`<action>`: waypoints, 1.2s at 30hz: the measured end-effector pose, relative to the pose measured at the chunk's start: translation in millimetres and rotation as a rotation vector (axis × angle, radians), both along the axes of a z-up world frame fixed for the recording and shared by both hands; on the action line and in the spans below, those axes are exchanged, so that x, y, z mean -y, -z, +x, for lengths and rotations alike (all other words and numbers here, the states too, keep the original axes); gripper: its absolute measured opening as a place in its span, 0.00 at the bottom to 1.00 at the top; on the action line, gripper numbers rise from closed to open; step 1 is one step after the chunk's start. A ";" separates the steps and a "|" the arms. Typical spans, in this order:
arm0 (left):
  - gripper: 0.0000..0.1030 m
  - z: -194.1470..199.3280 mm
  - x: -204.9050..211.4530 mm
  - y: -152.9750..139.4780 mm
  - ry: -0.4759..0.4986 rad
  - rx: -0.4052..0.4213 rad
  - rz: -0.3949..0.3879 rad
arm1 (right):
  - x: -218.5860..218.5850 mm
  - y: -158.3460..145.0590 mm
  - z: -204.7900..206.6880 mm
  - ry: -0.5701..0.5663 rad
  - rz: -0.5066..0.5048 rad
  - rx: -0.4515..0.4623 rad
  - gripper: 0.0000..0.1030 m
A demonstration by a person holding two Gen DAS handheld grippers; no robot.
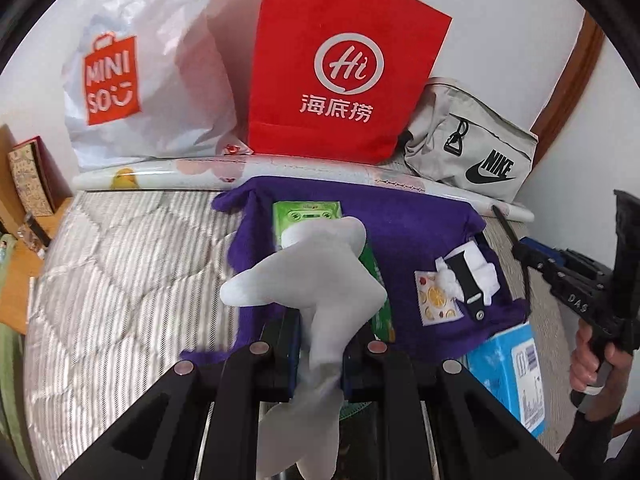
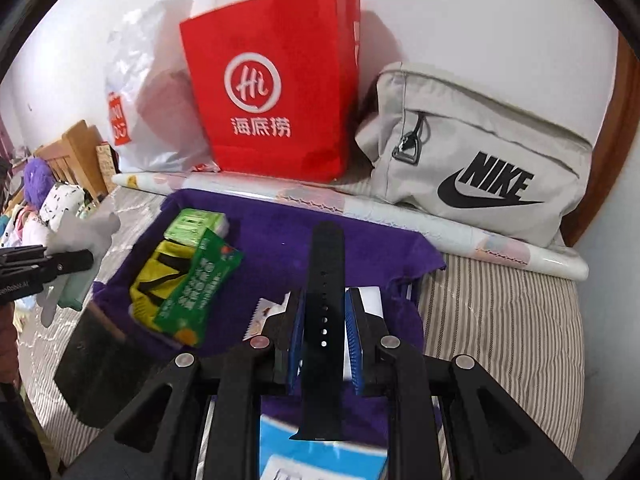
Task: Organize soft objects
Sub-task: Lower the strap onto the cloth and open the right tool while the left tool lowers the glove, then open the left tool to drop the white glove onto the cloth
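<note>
Striped bed (image 1: 120,264) | left gripper (image 1: 320,360) pinching white sock (image 1: 320,280) (dangling) | right gripper (image 2: 324,340) pinching black strap (image 2: 325,280)

Light: you get bright, even indoor light on both views | Shadows: soft, behind the red bag (image 1: 344,60) on the white wall (image 1: 500,8) | Blur: the white sock (image 1: 320,280) and the left edge of your right view smear | Distortion: strong fisheye bending, black corners | Glare: faint sheen on the plastic bag (image 1: 160,40)
</note>
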State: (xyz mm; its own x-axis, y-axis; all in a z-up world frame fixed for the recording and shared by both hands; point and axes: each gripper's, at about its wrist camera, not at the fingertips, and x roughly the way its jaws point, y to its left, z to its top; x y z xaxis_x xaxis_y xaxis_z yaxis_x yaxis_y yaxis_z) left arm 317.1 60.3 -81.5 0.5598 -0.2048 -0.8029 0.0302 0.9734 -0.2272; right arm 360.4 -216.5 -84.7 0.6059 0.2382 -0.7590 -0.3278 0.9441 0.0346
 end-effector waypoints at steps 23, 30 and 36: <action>0.20 81.4 40.4 49.6 0.079 -0.113 -0.028 | 3.4 58.9 50.7 -0.005 -0.030 -0.153 0.20; 0.64 78.4 42.2 39.8 0.067 -0.103 0.004 | 2.7 56.5 47.1 -0.020 -0.010 -0.151 0.42; 0.65 66.7 35.5 21.1 0.033 -0.072 0.058 | 1.3 35.3 33.3 -0.020 0.000 -0.118 0.55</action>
State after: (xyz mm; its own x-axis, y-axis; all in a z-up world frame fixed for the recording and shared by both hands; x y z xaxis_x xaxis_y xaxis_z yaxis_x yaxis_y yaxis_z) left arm 383.8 24.8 -102.6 0.4936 -0.1745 -0.8520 0.0482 0.9836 -0.1736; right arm 393.7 -217.8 -120.0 0.5072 0.2491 -0.8250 -0.3399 0.9375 0.0741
